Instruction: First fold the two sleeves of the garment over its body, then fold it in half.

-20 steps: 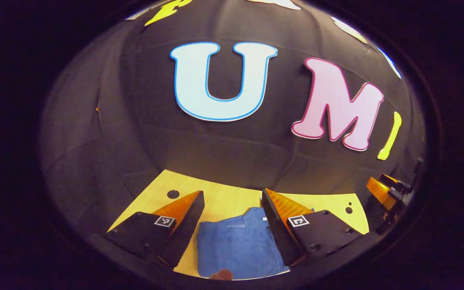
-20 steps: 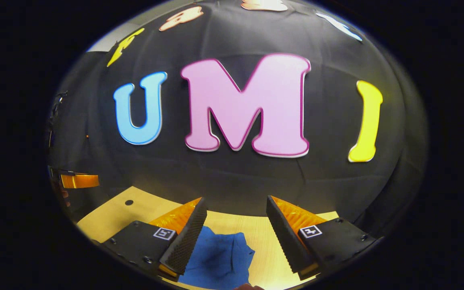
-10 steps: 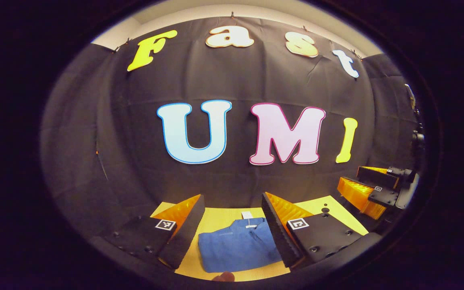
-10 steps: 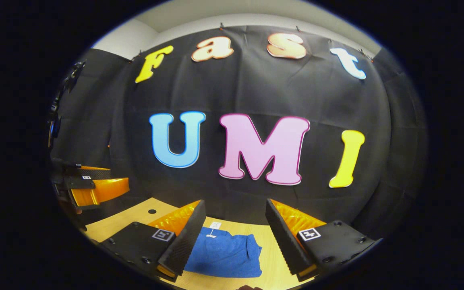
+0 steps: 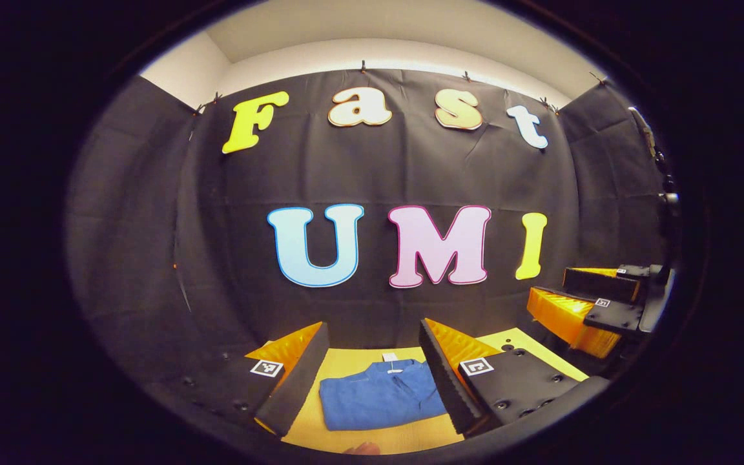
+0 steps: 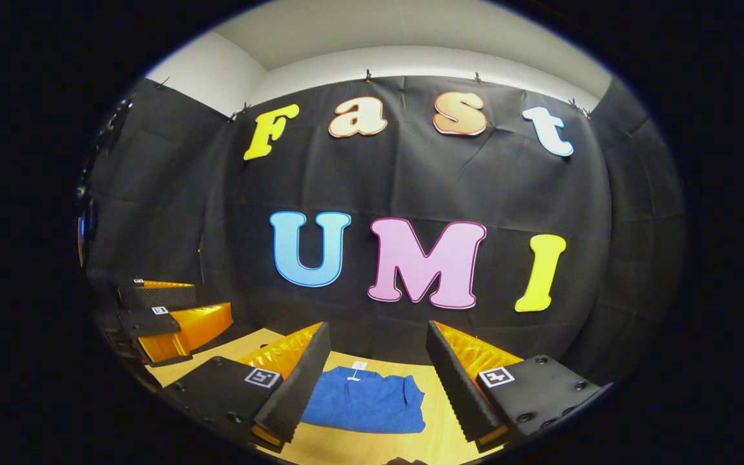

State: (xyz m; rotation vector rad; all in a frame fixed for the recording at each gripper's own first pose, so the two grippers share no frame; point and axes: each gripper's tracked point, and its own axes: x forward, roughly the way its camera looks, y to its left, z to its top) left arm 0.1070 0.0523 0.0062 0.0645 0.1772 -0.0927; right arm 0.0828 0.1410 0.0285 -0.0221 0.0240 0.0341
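Tabletop [image 5: 527, 345], light wood, runs up to the black cloth wall. Blue garment [image 5: 382, 394] lies flat on it as a compact folded rectangle with a small white tag [image 6: 359, 365] at the far edge. Left hand-held gripper [image 5: 372, 371] is up off the tabletop, fingers spread wide, nothing between them, garment seen through the gap. Right hand-held gripper [image 6: 378, 374] is the same: raised, fingers apart, empty, garment [image 6: 365, 400] below, well clear of both.
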